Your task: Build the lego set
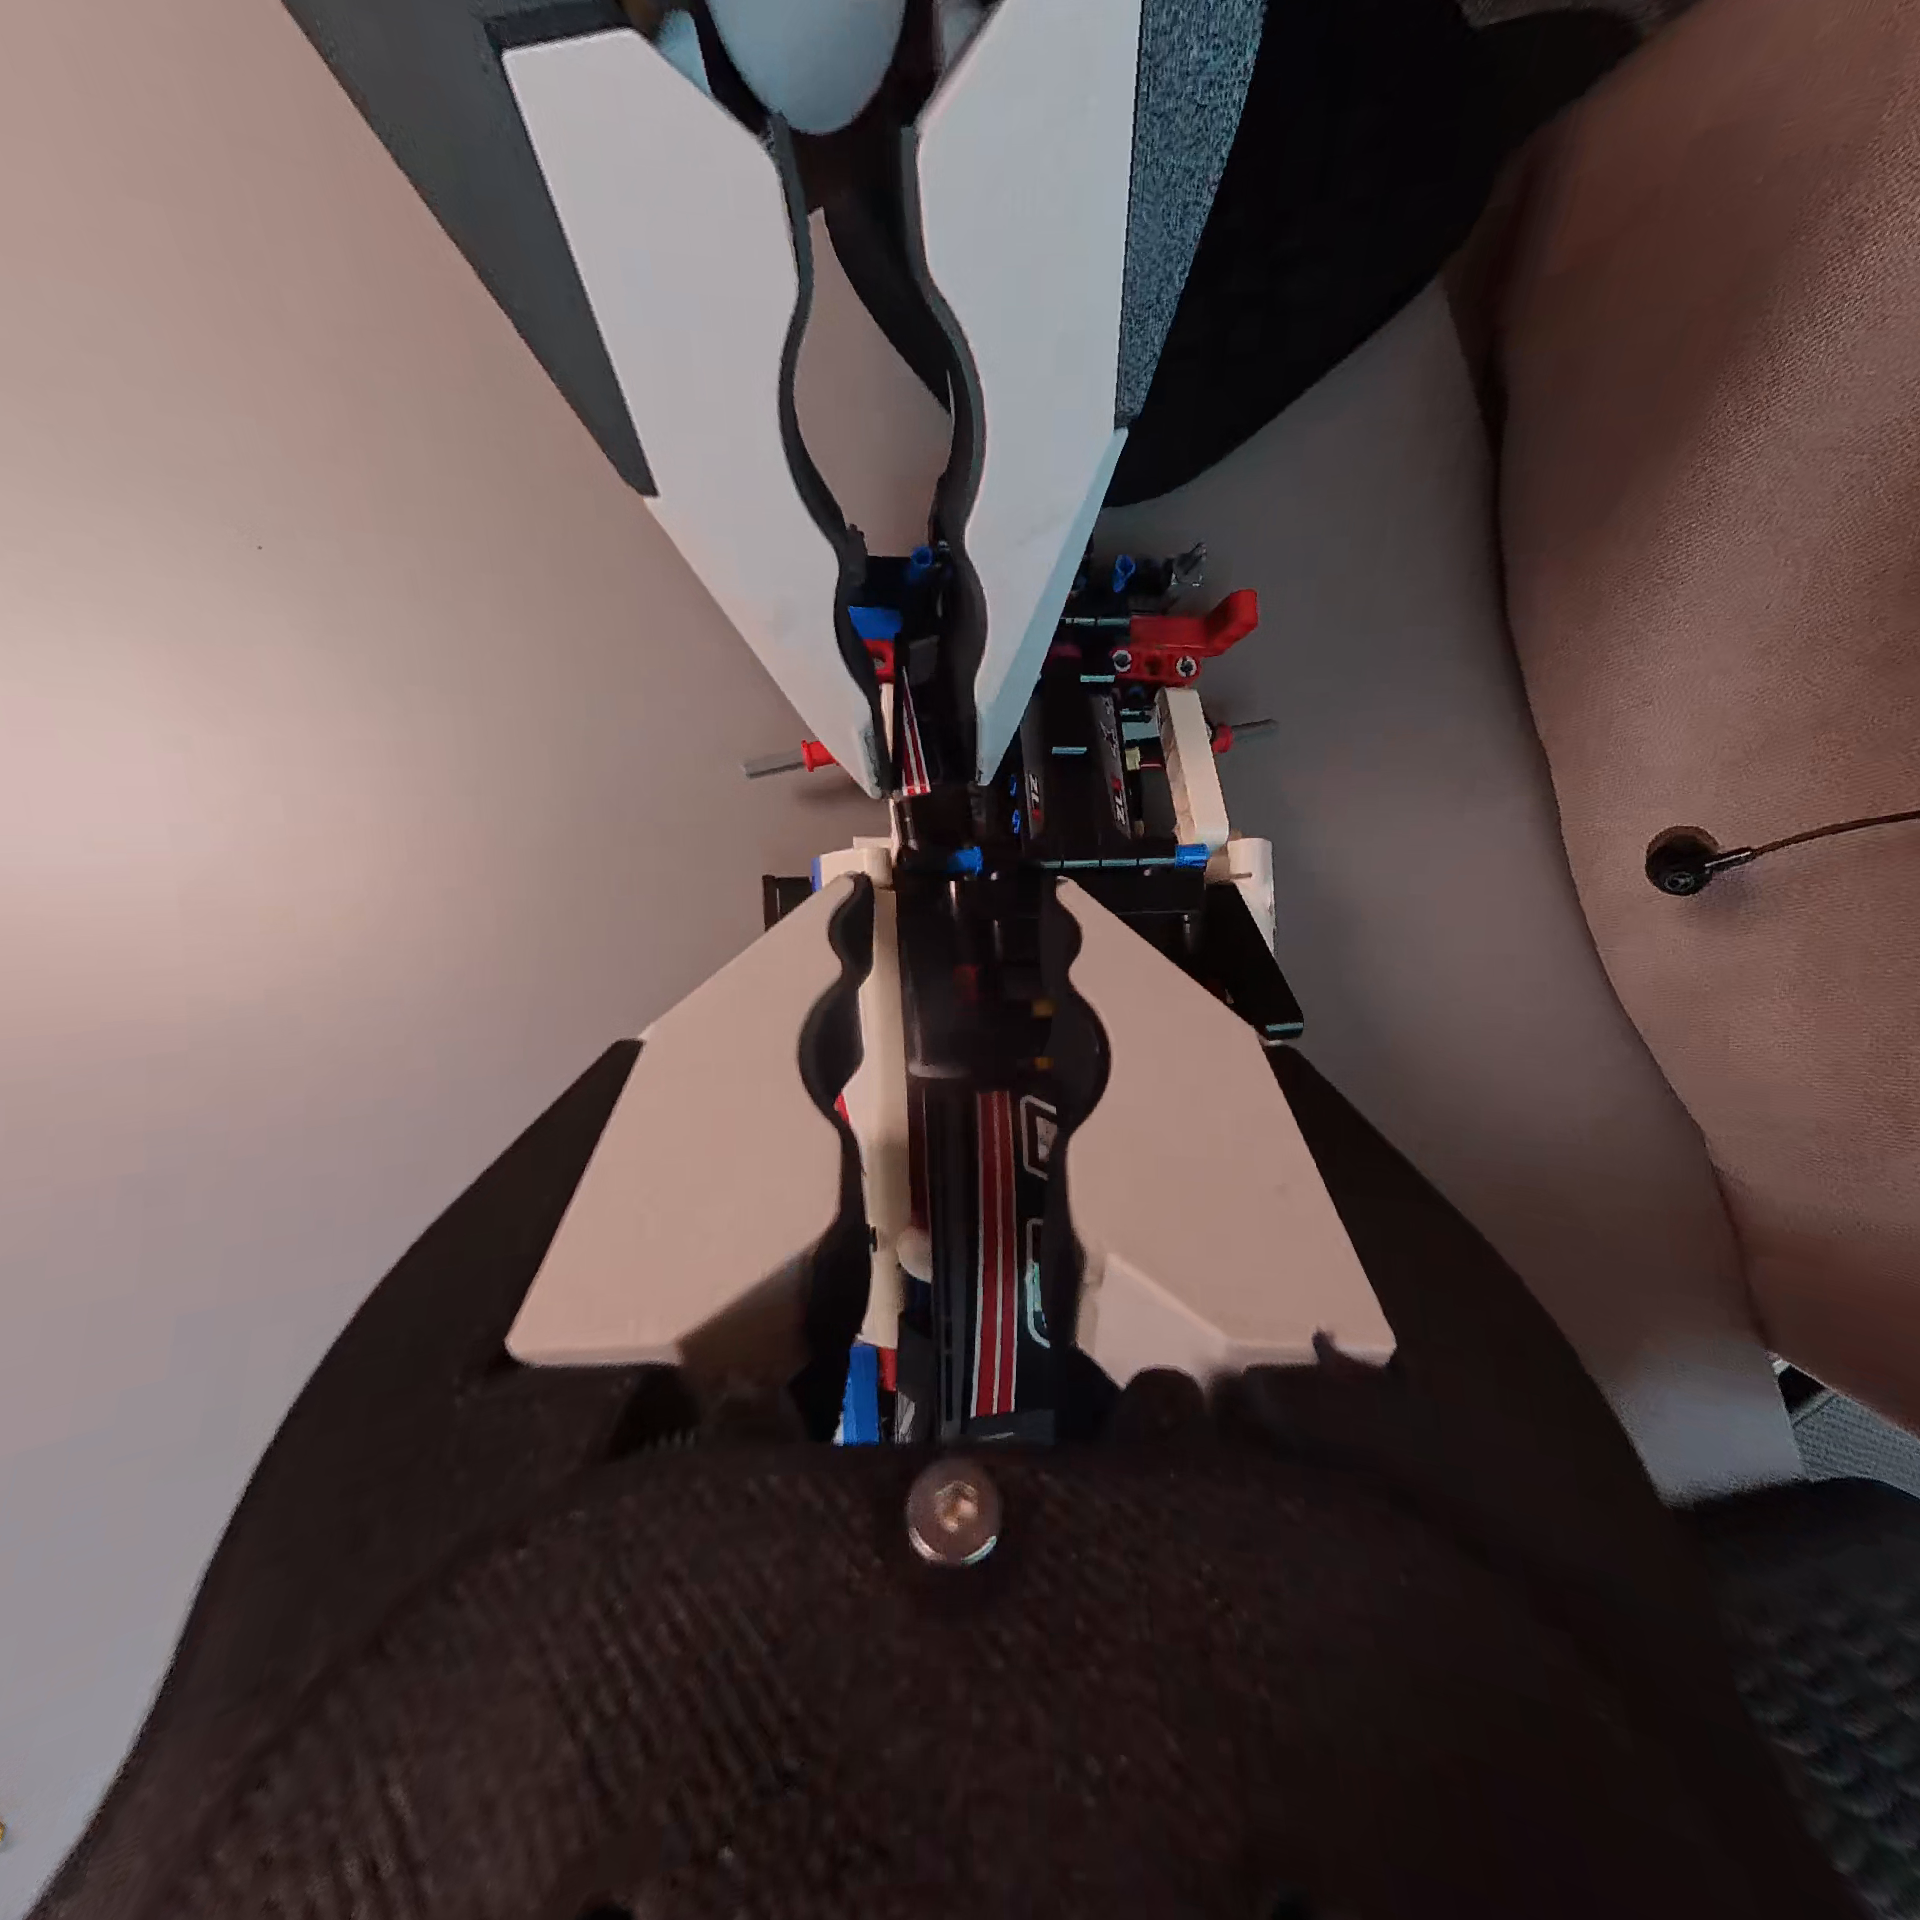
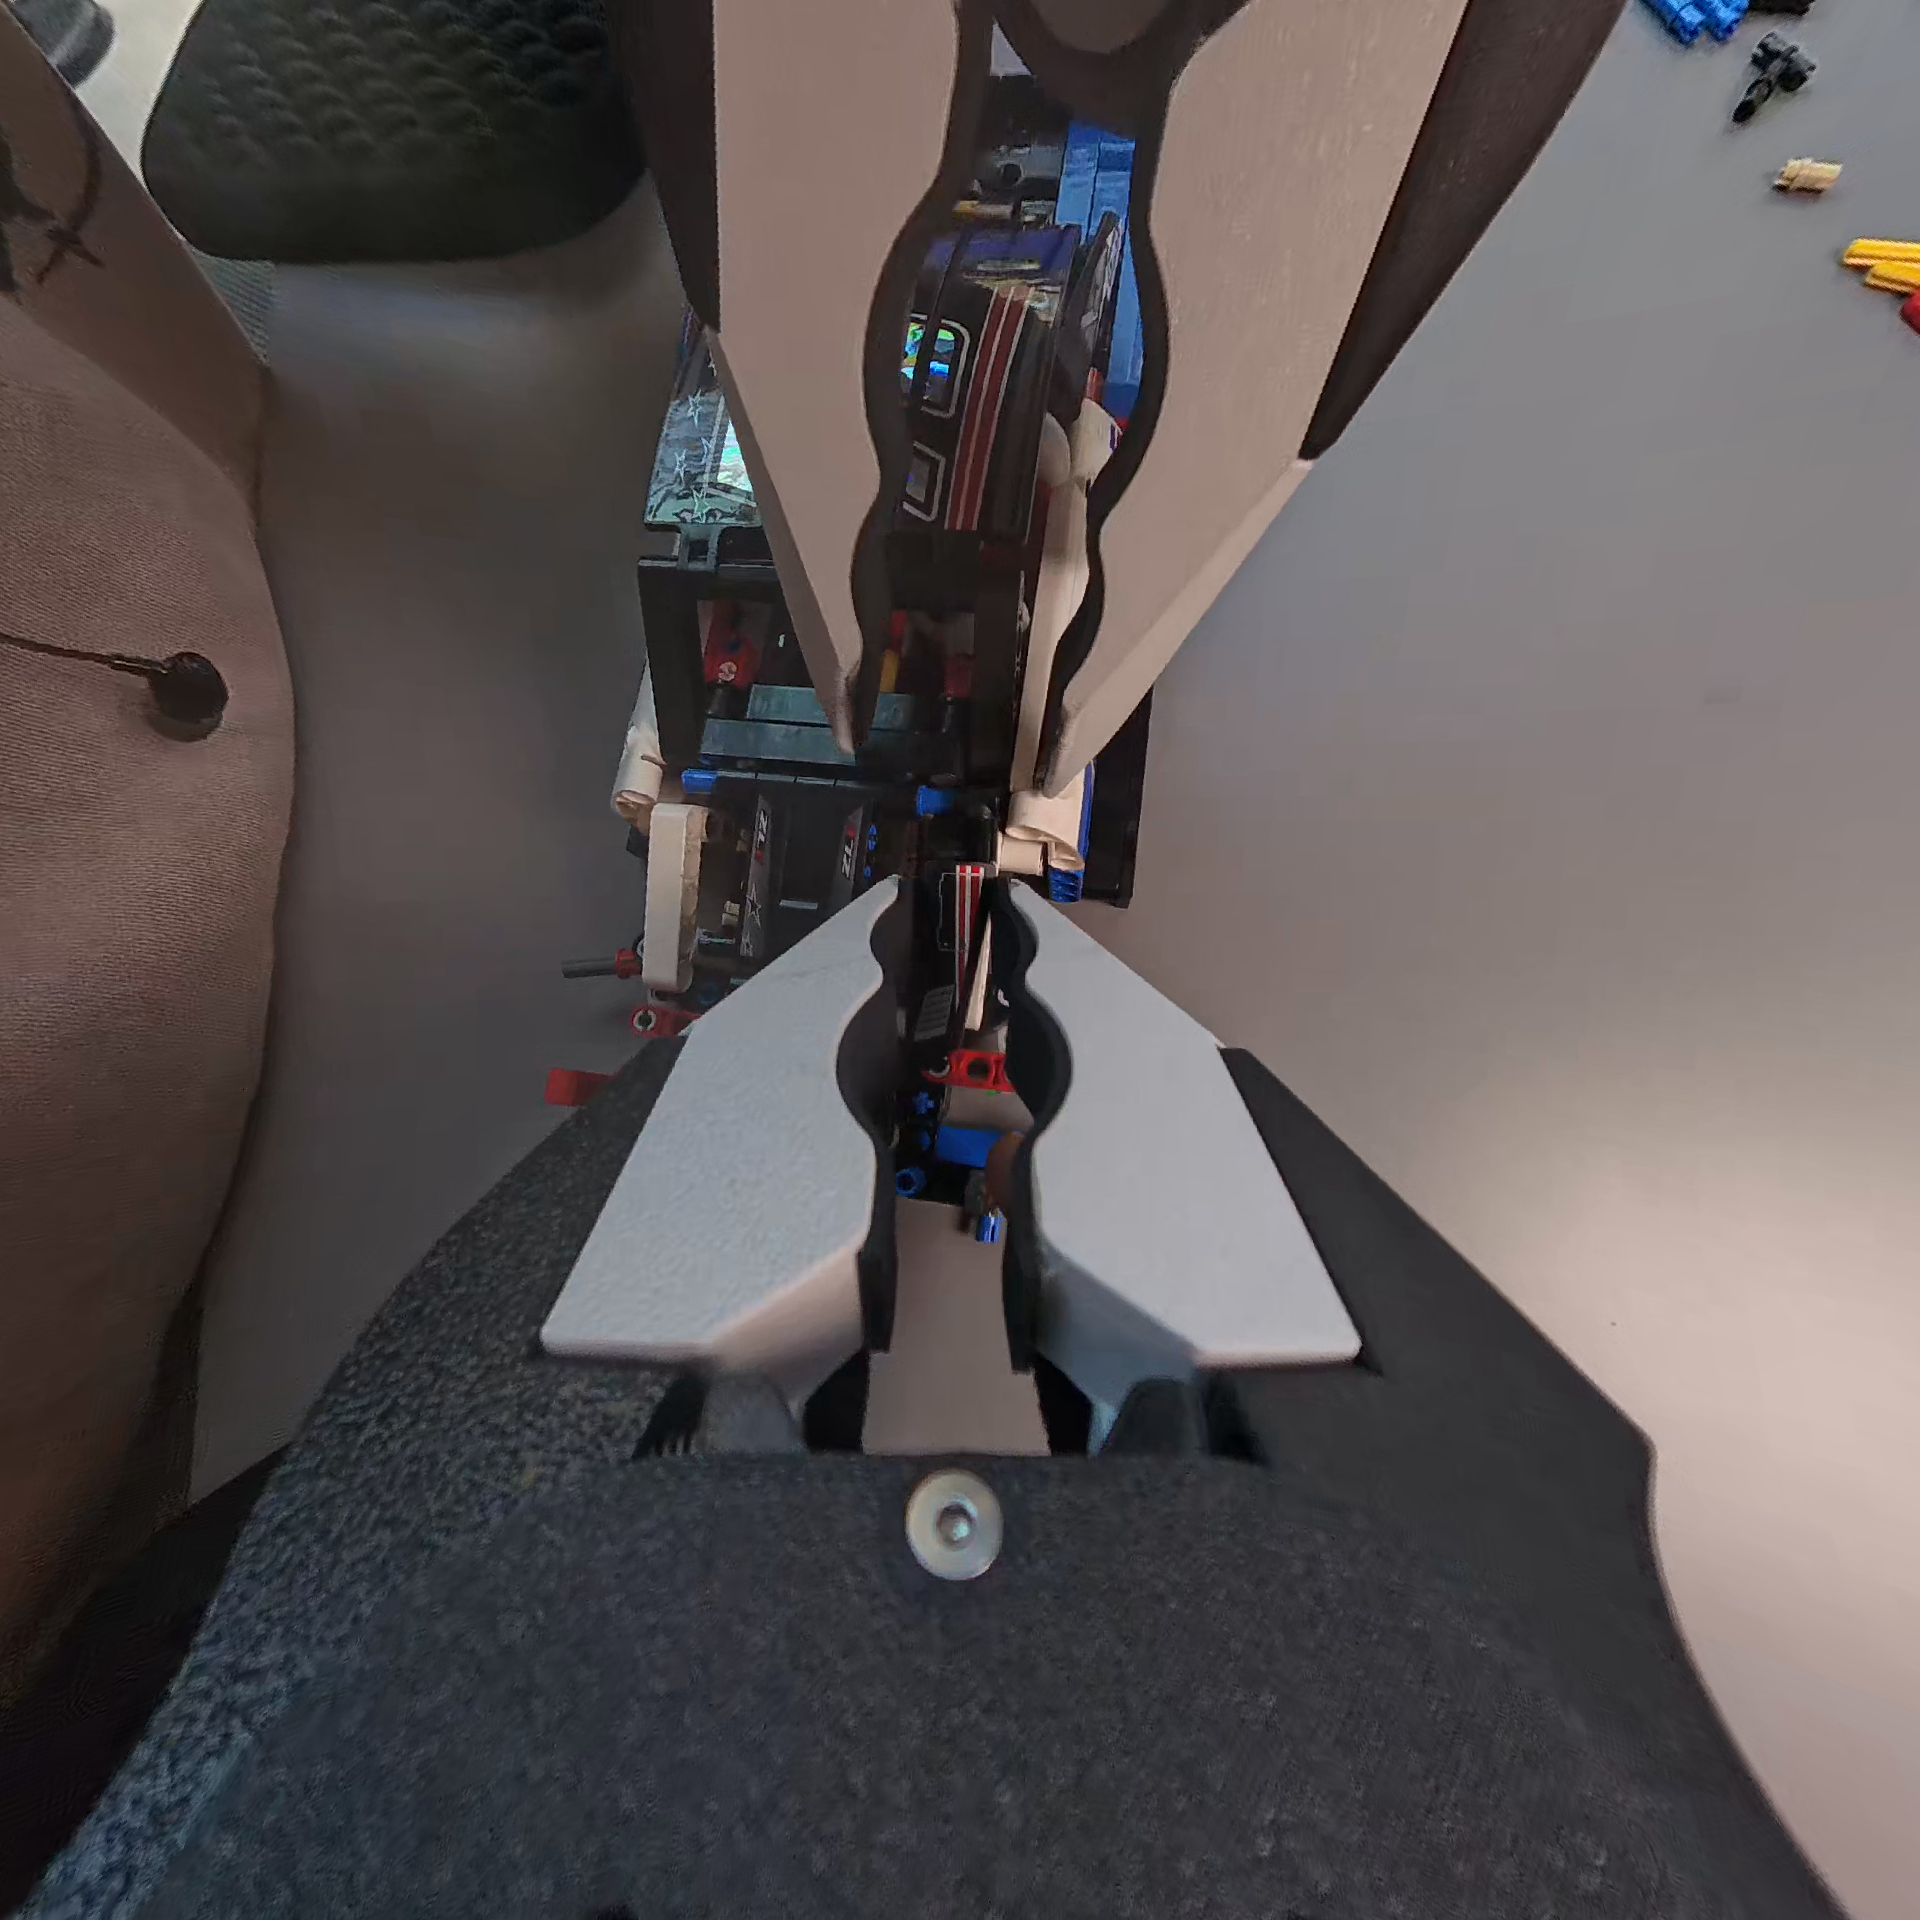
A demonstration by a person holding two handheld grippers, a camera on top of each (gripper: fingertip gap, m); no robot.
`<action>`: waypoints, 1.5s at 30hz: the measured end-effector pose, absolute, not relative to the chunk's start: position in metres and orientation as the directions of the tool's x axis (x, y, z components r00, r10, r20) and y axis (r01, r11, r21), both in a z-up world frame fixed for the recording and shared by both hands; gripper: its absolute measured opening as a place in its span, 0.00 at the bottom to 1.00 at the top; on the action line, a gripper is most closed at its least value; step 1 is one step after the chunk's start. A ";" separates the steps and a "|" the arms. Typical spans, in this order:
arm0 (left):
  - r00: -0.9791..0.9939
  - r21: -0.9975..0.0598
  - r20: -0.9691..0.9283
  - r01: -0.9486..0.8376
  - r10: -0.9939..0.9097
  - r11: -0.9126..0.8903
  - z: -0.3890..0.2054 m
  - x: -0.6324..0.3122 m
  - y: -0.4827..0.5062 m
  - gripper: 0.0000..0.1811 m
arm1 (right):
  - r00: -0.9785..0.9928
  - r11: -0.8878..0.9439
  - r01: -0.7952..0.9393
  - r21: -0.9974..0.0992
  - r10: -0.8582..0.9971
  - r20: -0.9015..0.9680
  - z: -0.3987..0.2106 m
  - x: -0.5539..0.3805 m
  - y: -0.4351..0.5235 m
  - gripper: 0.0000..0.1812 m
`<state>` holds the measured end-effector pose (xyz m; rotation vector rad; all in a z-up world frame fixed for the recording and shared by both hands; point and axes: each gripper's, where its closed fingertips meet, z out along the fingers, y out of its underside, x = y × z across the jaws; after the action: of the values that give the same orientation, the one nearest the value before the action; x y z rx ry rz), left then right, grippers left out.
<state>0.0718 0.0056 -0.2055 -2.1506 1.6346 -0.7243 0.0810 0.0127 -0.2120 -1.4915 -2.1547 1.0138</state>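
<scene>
A partly built lego car (image 1: 1091, 790), black with red-and-white stripes, white side beams and blue and red pins, sits on the pale table (image 1: 312, 727). My left gripper (image 1: 966, 894) comes in from the bottom of the left wrist view and is shut on the striped black end of the car. My right gripper (image 1: 930, 769) faces it from the top and is shut on the other end. In the right wrist view my right gripper (image 2: 951, 904) clamps a narrow striped black part of the car (image 2: 790, 842). The left gripper (image 2: 951, 748) clamps it from above.
A person's torso in a tan garment with a small black button (image 1: 1683, 862) is close beside the car; it also shows in the right wrist view (image 2: 187, 691). Loose yellow (image 2: 1881, 260), tan (image 2: 1808, 175), black (image 2: 1771, 73) and blue pieces lie on the table (image 2: 1455, 831). A dark cushion (image 2: 384, 125) is behind. The grippers are tip to tip, or close to it.
</scene>
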 end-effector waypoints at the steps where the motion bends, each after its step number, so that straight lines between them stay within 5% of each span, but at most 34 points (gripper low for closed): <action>1: 0.204 -0.558 0.182 -0.784 -0.962 -0.272 -0.205 0.072 0.006 0.15 | -0.399 0.199 0.675 -0.711 0.908 -0.125 -0.212 0.081 0.012 0.07; 30: 0.077 -0.520 0.085 -0.847 -0.993 -0.110 -0.206 0.083 -0.005 0.03 | -0.286 0.069 0.736 -0.674 0.933 -0.218 -0.214 0.087 -0.005 0.07; 39: 0.135 -0.504 0.010 -0.855 -0.991 -0.122 -0.207 0.081 -0.031 0.41 | -0.203 -0.058 0.756 -0.652 0.926 -0.318 -0.216 0.087 -0.004 0.04; 45: 0.138 -0.497 -0.044 -0.862 -0.989 -0.098 -0.214 0.087 -0.031 0.42 | -0.157 -0.152 0.771 -0.618 0.895 -0.417 -0.216 0.088 -0.008 0.04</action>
<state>0.0866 -0.0306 -0.2138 -2.0183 1.7774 -0.4257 0.0877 -0.0085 -0.2161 -1.9308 -1.9370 1.2005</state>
